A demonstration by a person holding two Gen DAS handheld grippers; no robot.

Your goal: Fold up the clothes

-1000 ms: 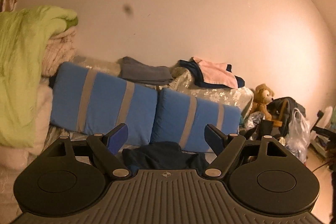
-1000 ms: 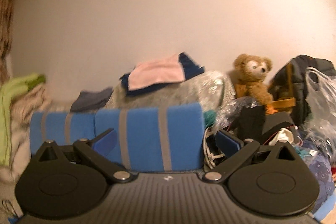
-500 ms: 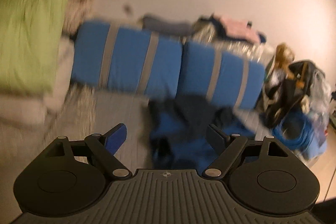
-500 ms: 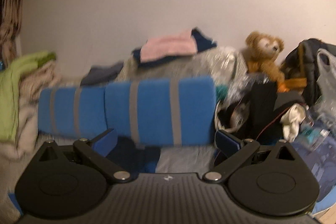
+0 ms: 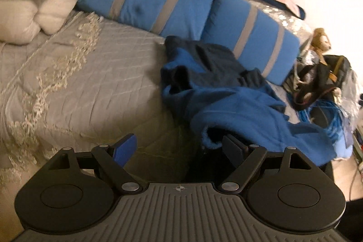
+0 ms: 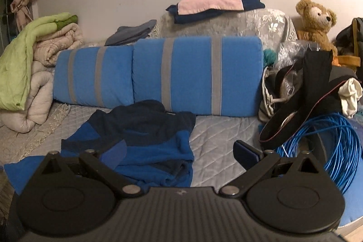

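Note:
A crumpled blue and navy fleece garment (image 5: pixel 229 94) lies on the grey quilted bed (image 5: pixel 86 87), in front of two blue cushions. My left gripper (image 5: pixel 179 146) hangs open above the bed, its right fingertip close to the garment's near cuff; nothing is between the fingers. In the right wrist view the same garment (image 6: pixel 145 142) lies spread just ahead. My right gripper (image 6: pixel 181 153) is open and empty, with its left finger over the garment's near edge.
Two blue cushions with grey stripes (image 6: pixel 172 74) line the back. Folded bedding with a green cover (image 6: pixel 25 56) is stacked at the left. Folded pink and navy clothes (image 6: pixel 213 3), a teddy bear (image 6: pixel 315 19), a black bag (image 6: pixel 313 92) and coiled blue cable (image 6: pixel 329 149) crowd the right.
Both grippers tilted down from the wall toward the bed and drew nearer the garment, which now fills the lower view. Both stayed open.

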